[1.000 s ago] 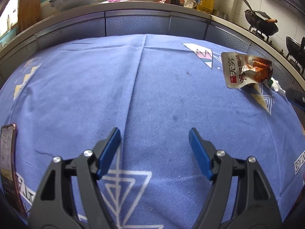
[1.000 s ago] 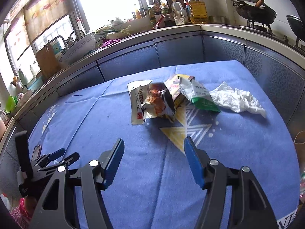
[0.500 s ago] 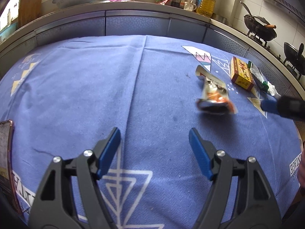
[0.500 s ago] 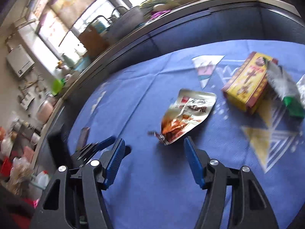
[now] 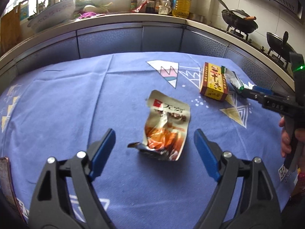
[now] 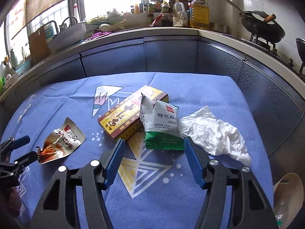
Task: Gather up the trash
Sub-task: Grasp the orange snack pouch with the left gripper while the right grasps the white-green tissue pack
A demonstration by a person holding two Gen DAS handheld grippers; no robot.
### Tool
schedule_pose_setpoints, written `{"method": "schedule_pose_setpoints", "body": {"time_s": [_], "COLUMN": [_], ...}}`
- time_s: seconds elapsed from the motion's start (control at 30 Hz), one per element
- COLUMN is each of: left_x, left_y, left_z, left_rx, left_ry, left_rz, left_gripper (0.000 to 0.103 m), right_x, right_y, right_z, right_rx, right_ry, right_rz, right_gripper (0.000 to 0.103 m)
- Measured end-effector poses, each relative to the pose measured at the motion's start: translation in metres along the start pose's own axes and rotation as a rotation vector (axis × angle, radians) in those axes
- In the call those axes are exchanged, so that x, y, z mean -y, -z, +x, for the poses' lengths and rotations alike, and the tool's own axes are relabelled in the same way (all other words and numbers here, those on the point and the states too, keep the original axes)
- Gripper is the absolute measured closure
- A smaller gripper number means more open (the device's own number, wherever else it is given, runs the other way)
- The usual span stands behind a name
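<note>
A torn orange-and-white snack wrapper (image 5: 167, 127) lies flat on the blue tablecloth (image 5: 76, 95), just ahead of my left gripper (image 5: 154, 143). Its jaws are opening, and the pads stand wide on either side without touching the wrapper. The wrapper (image 6: 61, 143) also shows at the left of the right wrist view, beside the left gripper (image 6: 28, 147). My right gripper (image 6: 154, 148) is open, with its tips just short of a green-and-white packet (image 6: 162, 126). That packet leans on a yellow-and-red box (image 6: 131, 118). A crumpled white tissue (image 6: 213, 131) lies to its right.
A kitchen counter (image 5: 133, 21) with bottles, a basin and woks curves round the table's far side. A phone (image 5: 5, 181) lies at the left table edge. A beige bowl-like container (image 6: 287, 190) sits below the right edge. A hand (image 5: 287, 133) holds the right gripper (image 5: 246, 92).
The snack wrapper has come from the pile at the right to lie in front of my left gripper, whose jaws have widened. The right gripper swung left, then back onto the pile.
</note>
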State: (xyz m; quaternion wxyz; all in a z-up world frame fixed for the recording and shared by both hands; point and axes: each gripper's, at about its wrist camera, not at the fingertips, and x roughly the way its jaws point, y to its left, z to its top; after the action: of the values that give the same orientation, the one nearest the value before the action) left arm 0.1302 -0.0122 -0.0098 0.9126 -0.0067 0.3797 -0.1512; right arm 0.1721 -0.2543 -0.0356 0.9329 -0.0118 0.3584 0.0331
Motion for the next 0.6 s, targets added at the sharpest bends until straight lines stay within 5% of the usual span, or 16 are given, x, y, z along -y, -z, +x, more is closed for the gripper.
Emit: {"method": "schedule_pose_setpoints", "body": {"time_s": [0.13,0.17,0.2,0.23,0.33,0.43,0.53,0.6], "left_x": [0.0,0.001,0.003,0.002,-0.01,-0.024,-0.023,-0.017], "left_y": [-0.01,-0.01,-0.011,-0.012,-0.012,-0.009,-0.005,-0.002], "left_z": [0.004,0.006,0.012,0.017,0.031,0.041,0.041,0.037], "left_rx": [-0.009,-0.017,-0.041,-0.067,-0.131,-0.179,-0.179,-0.174], "left_ry": [0.015,0.004,0.007,0.013,0.057,0.105,0.124,0.115], "left_rz": [-0.043,-0.034,-0.026,-0.032,-0.129,-0.222,-0.216,-0.194], "left_gripper": [0.022,0.022,0.022,0.022,0.023,0.058,0.074,0.075], "right_x": [-0.009,-0.011,-0.011,-0.009,-0.008,-0.012,-0.022,-0.032], "right_y": [0.001,0.001,0.002,0.003,0.011,0.023,0.039,0.05], "right_z": [0.014,0.018,0.022,0.025,0.011,-0.014,-0.036,-0.044], "right_rx": [0.002,-0.005,-0.021,-0.036,-0.014,0.015,0.021,0.01], "right_ry": [0.068,0.086,0.089,0.079,0.062,0.003,-0.102,-0.159], "right_rz": [-0.068,-0.084,-0.083,-0.069,-0.032,0.015,0.052,0.067], "right_gripper": [0.038,0.046,0.069,0.081,0.094,0.096,0.097,0.097]}}
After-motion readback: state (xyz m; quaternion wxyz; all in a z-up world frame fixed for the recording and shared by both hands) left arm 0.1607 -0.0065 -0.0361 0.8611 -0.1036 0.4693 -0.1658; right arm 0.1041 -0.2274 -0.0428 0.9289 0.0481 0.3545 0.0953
